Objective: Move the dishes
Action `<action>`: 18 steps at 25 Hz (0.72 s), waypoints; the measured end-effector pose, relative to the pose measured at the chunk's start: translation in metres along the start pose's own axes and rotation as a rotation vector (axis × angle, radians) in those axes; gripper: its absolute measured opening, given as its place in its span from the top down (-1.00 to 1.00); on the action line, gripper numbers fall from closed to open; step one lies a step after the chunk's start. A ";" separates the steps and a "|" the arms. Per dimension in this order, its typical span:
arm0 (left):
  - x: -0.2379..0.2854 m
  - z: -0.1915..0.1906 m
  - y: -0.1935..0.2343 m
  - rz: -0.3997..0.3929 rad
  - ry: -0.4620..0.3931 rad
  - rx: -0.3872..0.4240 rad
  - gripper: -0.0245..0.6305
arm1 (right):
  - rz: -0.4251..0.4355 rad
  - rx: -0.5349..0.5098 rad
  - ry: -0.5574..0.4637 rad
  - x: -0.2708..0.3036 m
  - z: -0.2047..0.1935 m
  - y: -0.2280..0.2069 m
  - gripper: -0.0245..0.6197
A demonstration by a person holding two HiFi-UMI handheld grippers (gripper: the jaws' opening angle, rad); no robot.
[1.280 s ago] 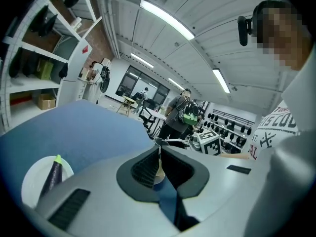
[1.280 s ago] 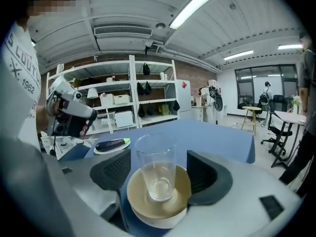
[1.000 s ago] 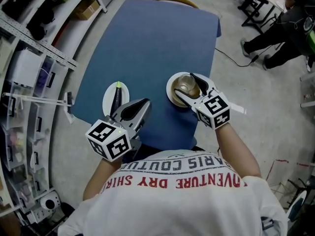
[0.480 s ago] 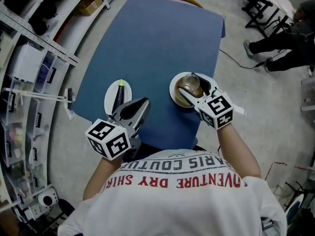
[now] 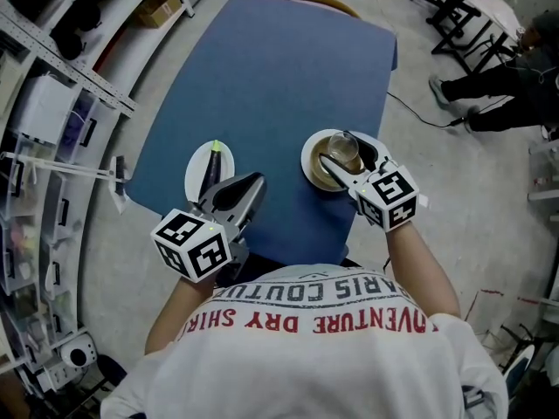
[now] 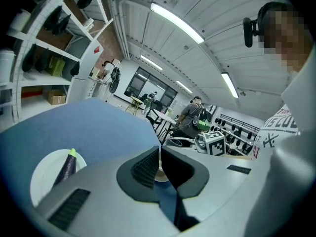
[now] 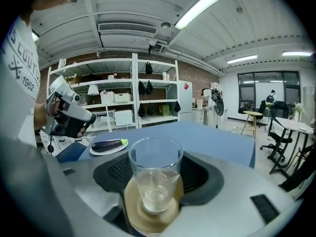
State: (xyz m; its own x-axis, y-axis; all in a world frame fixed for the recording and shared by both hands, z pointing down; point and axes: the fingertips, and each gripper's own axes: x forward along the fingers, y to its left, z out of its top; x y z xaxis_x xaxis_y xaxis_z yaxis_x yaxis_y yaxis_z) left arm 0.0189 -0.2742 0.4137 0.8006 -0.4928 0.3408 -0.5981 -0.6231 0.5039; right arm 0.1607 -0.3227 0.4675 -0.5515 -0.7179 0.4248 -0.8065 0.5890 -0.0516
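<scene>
A blue desk fills the middle of the head view, with open shelving along its left side and bare floor to its right, where a seated person shows at the far edge. Both dishes sit on the near end of the desk, close to the person holding the grippers and apart from each other. The left gripper hangs over the near edge of the desk, just to the right of the white plate and clear of it. The left gripper view shows its jaws drawn together to a thin slit, with nothing between them. The right gripper reaches over the tan plate by the near right edge of the desk. Its jaws have just been closing and now stand wide on either side of the glass. In the right gripper view, the dark pads appear to lie against the sides of the glass, so the gripper looks to have hold of it. The glass is clear and empty. It stands upright at the middle of the tan plate, whose rim shows below it between the jaws. The white plate lies near the near left edge of the desk. A dark purple eggplant lies along its middle, with the green stem end pointing away from the person. The cube with square markers on each gripper faces up toward the head view.
</scene>
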 end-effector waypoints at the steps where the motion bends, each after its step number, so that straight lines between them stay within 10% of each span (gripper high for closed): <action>1: 0.000 0.000 0.000 -0.002 -0.002 0.000 0.82 | 0.000 -0.001 -0.003 -0.002 0.001 0.000 0.03; 18: -0.029 -0.003 -0.004 0.012 -0.054 -0.017 0.82 | 0.018 -0.017 -0.084 -0.021 0.052 0.022 0.03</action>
State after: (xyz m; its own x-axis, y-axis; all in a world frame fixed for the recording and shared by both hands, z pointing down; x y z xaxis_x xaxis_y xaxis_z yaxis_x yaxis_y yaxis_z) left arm -0.0014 -0.2554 0.4044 0.7898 -0.5326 0.3043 -0.6069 -0.6068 0.5133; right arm 0.1432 -0.3139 0.4099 -0.5821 -0.7354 0.3468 -0.7932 0.6075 -0.0433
